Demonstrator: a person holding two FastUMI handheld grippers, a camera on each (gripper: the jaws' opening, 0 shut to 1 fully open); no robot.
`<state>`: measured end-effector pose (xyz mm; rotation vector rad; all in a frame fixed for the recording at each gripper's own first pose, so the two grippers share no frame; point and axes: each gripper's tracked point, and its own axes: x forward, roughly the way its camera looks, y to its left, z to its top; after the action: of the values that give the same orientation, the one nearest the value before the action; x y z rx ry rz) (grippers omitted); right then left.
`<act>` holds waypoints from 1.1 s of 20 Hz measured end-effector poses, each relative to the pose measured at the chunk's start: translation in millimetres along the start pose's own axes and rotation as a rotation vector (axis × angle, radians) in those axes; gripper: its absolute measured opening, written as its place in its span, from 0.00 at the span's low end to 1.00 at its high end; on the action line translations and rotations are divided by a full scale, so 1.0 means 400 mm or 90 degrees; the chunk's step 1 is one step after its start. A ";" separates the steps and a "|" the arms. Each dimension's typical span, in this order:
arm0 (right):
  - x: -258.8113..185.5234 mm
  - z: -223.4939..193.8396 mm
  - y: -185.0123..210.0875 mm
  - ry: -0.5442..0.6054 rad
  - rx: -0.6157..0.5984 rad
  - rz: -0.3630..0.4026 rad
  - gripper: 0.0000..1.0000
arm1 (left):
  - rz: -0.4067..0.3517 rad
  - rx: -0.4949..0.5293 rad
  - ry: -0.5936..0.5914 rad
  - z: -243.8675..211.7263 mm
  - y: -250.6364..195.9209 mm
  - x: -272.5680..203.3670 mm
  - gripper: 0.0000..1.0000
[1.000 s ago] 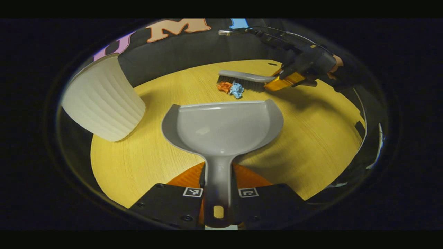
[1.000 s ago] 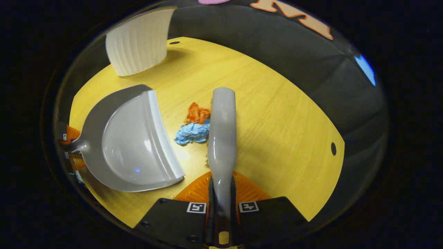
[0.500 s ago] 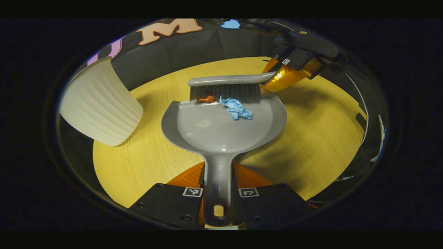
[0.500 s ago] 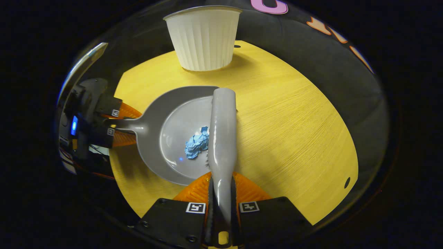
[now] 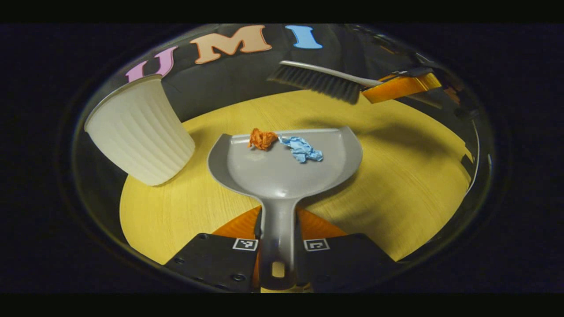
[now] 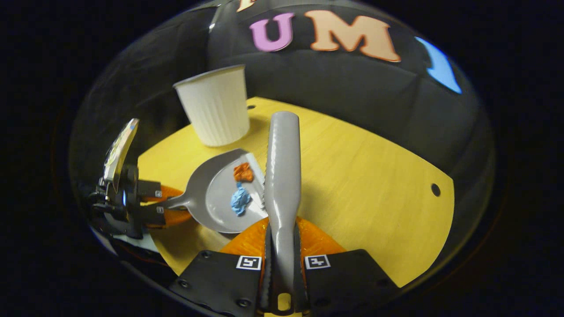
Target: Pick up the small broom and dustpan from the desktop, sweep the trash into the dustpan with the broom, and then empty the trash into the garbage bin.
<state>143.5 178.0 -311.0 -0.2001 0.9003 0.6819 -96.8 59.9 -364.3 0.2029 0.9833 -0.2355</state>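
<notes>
grey plastic fills the middle of your left gripper view: the dustpan (image 5: 282, 163) lies low on the wooden desktop (image 5: 410, 185), and your left gripper (image 5: 278, 246) is clamped on its handle, one finger pressing each side. inside the dustpan, close to its front lip, sit the orange scrap (image 5: 261, 138) and the blue scrap (image 5: 304, 149), side by side and just apart. no other trash shows on the desktop around the dustpan, so you can judge the sweeping done. beyond the dustpan's lip and well above it hangs the broom (image 5: 317, 81), bristles down and off the wood, its handle running into the right gripper (image 5: 398, 86). the white ribbed garbage bin (image 5: 139, 130) stands upright just beside the dustpan's left edge.

grey again in your right gripper view: the broom (image 6: 283, 176) runs straight ahead from the right gripper (image 6: 282, 264), both fingers closed tight on its handle. below the broom's head lies the dustpan (image 6: 220, 198), with the orange scrap (image 6: 243, 171) and the blue scrap (image 6: 240, 200) resting in it, and the left gripper (image 6: 161, 207) at its handle. the garbage bin (image 6: 216, 105) stands just past the dustpan's far side, open mouth up.

pickup and sweep look complete. what you have left, as far as this shows, is to lift the dustpan level, carry it over the garbage bin's mouth and tip both scraps in; they sit near the lip, so a forward tilt too soon could spill them.
</notes>
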 end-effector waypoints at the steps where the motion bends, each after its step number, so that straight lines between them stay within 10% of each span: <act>1: -0.020 -0.006 -0.032 -0.024 0.044 -0.015 0.21 | 0.015 -0.002 -0.035 0.032 0.006 -0.005 0.25; 6: -0.085 -0.142 -0.143 -0.012 0.147 -0.038 0.21 | 0.066 0.010 -0.154 0.121 0.026 -0.055 0.22; 13: -0.060 -0.210 -0.043 0.025 0.147 -0.002 0.21 | 0.163 0.038 -0.278 0.285 0.053 -0.205 0.20; 22: -0.027 -0.245 0.054 0.045 0.147 0.049 0.21 | 0.426 0.170 -0.214 0.399 0.548 -0.298 0.22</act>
<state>61.3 147.0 -360.7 0.0162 1.0502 0.6392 29.8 238.2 -164.5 0.6983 0.5059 0.2123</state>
